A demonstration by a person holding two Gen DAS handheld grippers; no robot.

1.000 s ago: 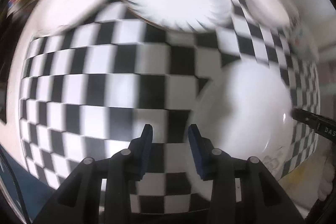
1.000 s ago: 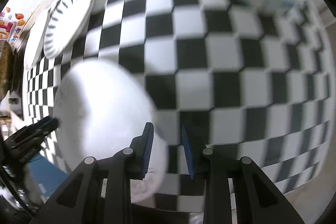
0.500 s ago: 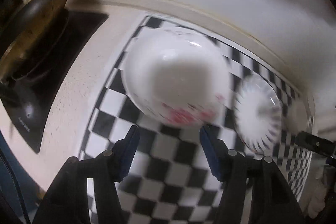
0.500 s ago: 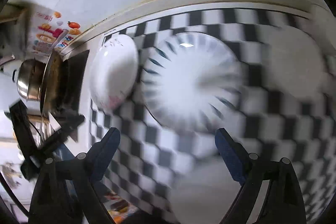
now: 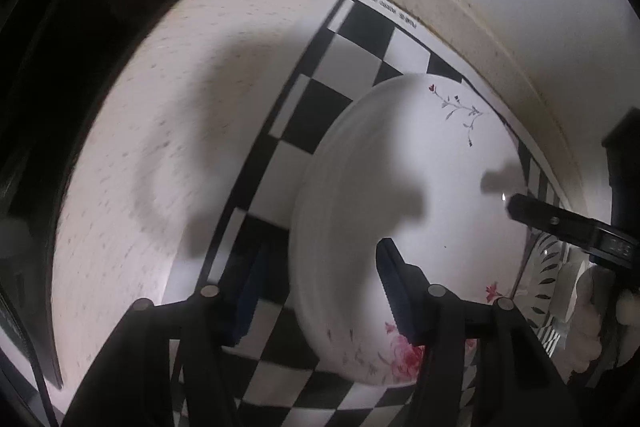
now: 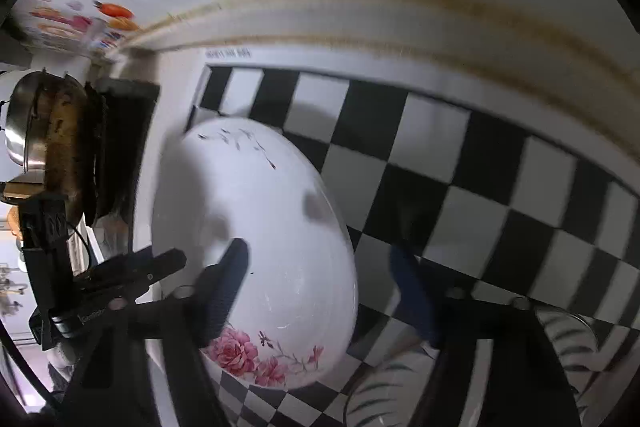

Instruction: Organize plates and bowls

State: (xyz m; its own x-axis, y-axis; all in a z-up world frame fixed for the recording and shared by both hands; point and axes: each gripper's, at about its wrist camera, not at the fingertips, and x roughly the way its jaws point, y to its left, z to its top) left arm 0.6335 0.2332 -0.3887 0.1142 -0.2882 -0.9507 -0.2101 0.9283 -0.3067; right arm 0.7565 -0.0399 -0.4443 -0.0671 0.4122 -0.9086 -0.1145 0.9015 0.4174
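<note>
A white plate with pink roses (image 5: 400, 195) lies on the checkered mat near its back left corner; it also shows in the right wrist view (image 6: 256, 227). My left gripper (image 5: 316, 287) is open and straddles the plate's left rim, one finger (image 5: 394, 287) over the plate. My right gripper (image 6: 320, 291) is open and straddles the plate's right rim. A leaf-patterned plate (image 6: 384, 391) lies just right of it, also at the right edge of the left wrist view (image 5: 548, 275).
The checkered mat (image 6: 460, 167) lies on a pale counter (image 5: 160, 107) against a white wall. A black stove (image 5: 80, 47) with a metal pot (image 6: 36, 123) stands to the left.
Both grippers have swung from the mat's front toward the back left and closed in on the rose plate. Their jaws have opened wide and now flank its two rims.
</note>
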